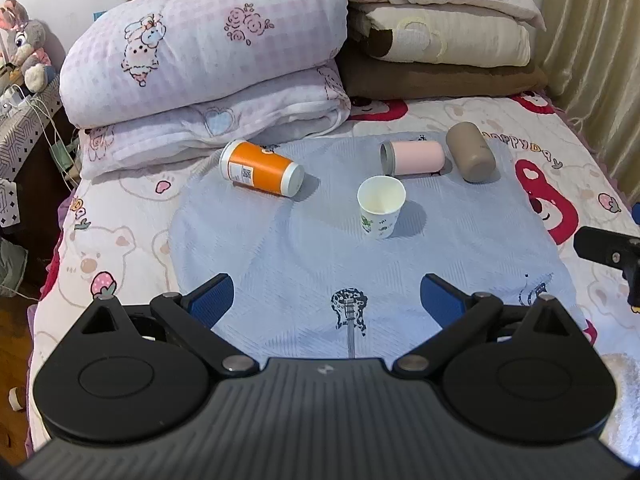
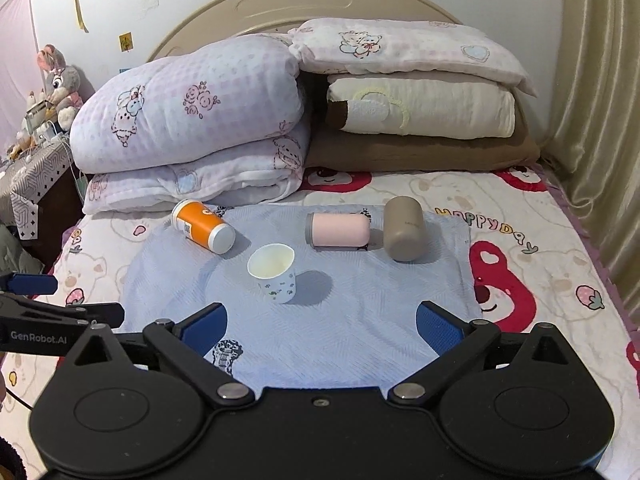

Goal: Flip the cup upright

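A white paper cup (image 1: 380, 206) with a green print stands upright, mouth up, on a light blue cloth (image 1: 304, 248); it also shows in the right wrist view (image 2: 274, 266). An orange cup (image 1: 260, 168) (image 2: 202, 226), a pink cup (image 1: 414, 158) (image 2: 338, 234) and a tan cup (image 1: 472, 152) (image 2: 404, 234) lie on their sides behind it. My left gripper (image 1: 326, 300) is open and empty, short of the cups. My right gripper (image 2: 322, 326) is open and empty, just short of the white cup.
The cloth lies on a bed with a bear-print sheet (image 2: 540, 264). Folded quilts (image 2: 192, 120) and stacked pillows (image 2: 416, 108) stand behind the cups. A curtain (image 2: 600, 120) hangs at the right, a cluttered side table (image 1: 24, 120) at the left.
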Motion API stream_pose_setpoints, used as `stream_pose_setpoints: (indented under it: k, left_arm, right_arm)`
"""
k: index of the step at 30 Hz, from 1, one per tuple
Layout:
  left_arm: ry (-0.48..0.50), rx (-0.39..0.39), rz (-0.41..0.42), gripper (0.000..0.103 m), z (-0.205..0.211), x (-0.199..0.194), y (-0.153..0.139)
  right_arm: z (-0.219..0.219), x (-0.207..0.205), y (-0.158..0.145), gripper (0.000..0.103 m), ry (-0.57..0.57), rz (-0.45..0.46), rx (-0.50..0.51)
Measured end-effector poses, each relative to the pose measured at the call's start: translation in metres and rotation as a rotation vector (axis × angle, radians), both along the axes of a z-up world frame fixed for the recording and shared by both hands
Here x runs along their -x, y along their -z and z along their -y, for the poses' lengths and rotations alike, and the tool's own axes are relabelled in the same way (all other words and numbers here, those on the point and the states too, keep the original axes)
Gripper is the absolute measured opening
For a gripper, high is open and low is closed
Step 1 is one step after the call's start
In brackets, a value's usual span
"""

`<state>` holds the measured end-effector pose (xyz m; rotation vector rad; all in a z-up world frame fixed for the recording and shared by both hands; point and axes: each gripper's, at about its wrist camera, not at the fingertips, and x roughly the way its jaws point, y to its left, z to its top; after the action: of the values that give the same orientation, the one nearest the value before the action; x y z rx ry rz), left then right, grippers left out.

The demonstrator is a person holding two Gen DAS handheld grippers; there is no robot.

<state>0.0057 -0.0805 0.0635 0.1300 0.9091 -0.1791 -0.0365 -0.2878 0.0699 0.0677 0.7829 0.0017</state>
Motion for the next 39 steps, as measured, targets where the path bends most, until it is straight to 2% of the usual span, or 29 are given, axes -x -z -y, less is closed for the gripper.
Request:
stream_pose_setpoints:
  k: [8, 39]
  left_arm:
    - [-0.029, -0.009, -0.021, 0.101, -0.004, -0.004, 0.006]
    - [-0.083, -0.021, -0.064, 0.101, -0.025, -0.013, 0.018]
  right_arm:
    - [-0.003, -0.001, 0.003, 0.102, 0.009, -0.011, 0.052]
    - [0.001, -0.004, 0.009, 0.102, 0.022, -0.025, 0.068]
